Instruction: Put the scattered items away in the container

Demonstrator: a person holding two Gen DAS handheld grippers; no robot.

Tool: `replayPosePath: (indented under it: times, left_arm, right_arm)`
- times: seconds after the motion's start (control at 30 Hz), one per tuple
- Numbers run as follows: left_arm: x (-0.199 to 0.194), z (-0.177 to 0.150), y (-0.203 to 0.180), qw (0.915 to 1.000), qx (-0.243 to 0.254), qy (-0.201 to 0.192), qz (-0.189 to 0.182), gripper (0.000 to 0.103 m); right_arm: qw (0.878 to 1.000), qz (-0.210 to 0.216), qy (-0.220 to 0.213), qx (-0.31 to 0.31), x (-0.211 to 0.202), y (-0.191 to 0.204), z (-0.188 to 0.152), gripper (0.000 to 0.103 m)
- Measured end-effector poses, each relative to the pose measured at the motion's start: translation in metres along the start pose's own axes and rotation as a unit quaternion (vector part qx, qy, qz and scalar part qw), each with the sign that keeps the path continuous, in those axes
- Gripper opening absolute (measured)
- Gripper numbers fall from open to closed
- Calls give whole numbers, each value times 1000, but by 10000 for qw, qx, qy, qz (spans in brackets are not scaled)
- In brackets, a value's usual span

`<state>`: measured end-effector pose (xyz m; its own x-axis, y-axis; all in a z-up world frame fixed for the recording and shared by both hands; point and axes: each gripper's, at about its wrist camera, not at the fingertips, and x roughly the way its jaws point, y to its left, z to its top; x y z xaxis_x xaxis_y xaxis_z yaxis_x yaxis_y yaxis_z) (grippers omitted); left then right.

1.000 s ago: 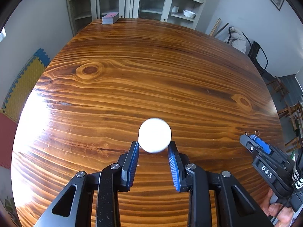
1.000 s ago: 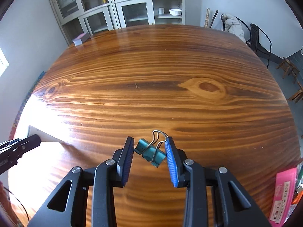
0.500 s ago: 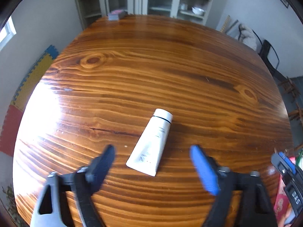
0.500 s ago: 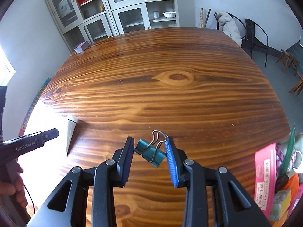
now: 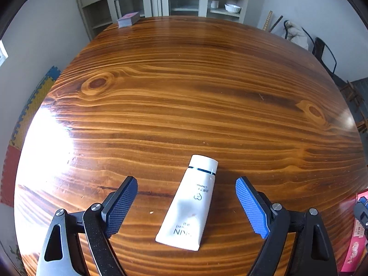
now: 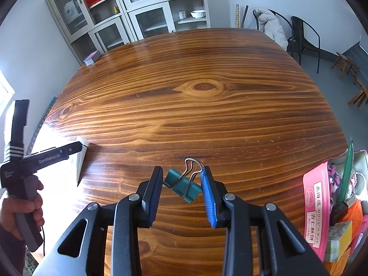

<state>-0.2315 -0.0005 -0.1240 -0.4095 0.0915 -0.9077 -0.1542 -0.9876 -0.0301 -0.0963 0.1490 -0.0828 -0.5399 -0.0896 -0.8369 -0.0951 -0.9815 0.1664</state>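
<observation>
Left wrist: my left tongs (image 5: 186, 203), just opened, straddle white tube (image 5: 189, 203) lying on table (image 5: 184, 92).
Right wrist: my right tongs (image 6: 181, 188) pinch teal binder clip (image 6: 181, 185).

The right claw (image 6: 181, 193) holds a teal binder clip (image 6: 181, 185) between its blue pads, the clip tilted and its wire handles rising toward the right pad, above the wooden desk (image 6: 195, 119). At the left edge a hand (image 6: 21, 207) grips the left claw (image 6: 76, 148), whose tip overlaps a white tube (image 6: 80, 161) lying on the desk. At the right edge stands a crowded container (image 6: 358, 158) with a pink packet (image 6: 314, 209), a green pen-like stick (image 6: 346, 174) and a yellow box (image 6: 338, 237). A small box (image 6: 91, 58) sits at the desk's far corner.
</observation>
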Motion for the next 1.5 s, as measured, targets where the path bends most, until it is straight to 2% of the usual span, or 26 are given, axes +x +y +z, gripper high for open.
replayPosePath:
  times: [0.1,0.2,0.23,0.27,0.33,0.37,0.4,0.43,0.67,1.0,1.03,1.1,1.27,1.43,1.47,1.5]
  left_arm:
    - [10,2,-1,9999,49,85,-47,78]
    - [18,3,-3,9999,87,107,-60,78]
    - [19,3,-3,9999,103,111,-55,74]
    - [21,3,-4,9998,119,129,-57,61]
    - [23,2,-6,9998,182,95,16,57]
    - [23,2,-7,9998,202,73,12,51]
    - [22,2,-9,9997,226,65,-4,37]
    - [21,2,-10,9997,248,85,-20,33]
    - [1,-6,-20,9996,233,76,-162,33]
    - [-62,-14,-52,9977,371,-360,-431,32]
    - [-66,-14,-56,9974,392,-393,-454,31]
    - [-76,-17,-66,9967,439,-444,-520,16]
    - [-95,-23,-87,9952,509,-585,-599,16]
    - [-89,-27,-85,9975,203,-490,-475,17]
    - [-86,-29,-84,9981,157,-426,-419,25]
    - [-82,-32,-82,9988,124,-357,-328,54]
  right_arm:
    - [10000,-34,37,7,4,2,1,37]
    - [9999,-66,80,14,7,2,1,37]
    - [9999,-74,90,14,8,2,2,37]
    - [9999,-79,99,13,9,2,2,37]
    - [9999,-86,117,5,10,3,2,37]
    - [9999,-84,124,-1,10,3,2,37]
    - [9999,-78,130,-10,11,3,2,37]
    - [9999,-70,130,-20,11,3,2,37]
    - [10000,28,6,-72,2,2,4,37]
    - [9996,108,-238,-90,-25,-13,2,37]
    - [9995,109,-269,-92,-29,-16,2,37]
    - [9994,104,-328,-82,-37,-22,0,37]
    - [9989,84,-460,-16,-56,-41,-7,37]
    - [9985,90,-529,58,-69,-61,-14,37]
    - [9985,99,-532,67,-71,-64,-16,37]
    - [9985,111,-524,80,-71,-67,-17,37]
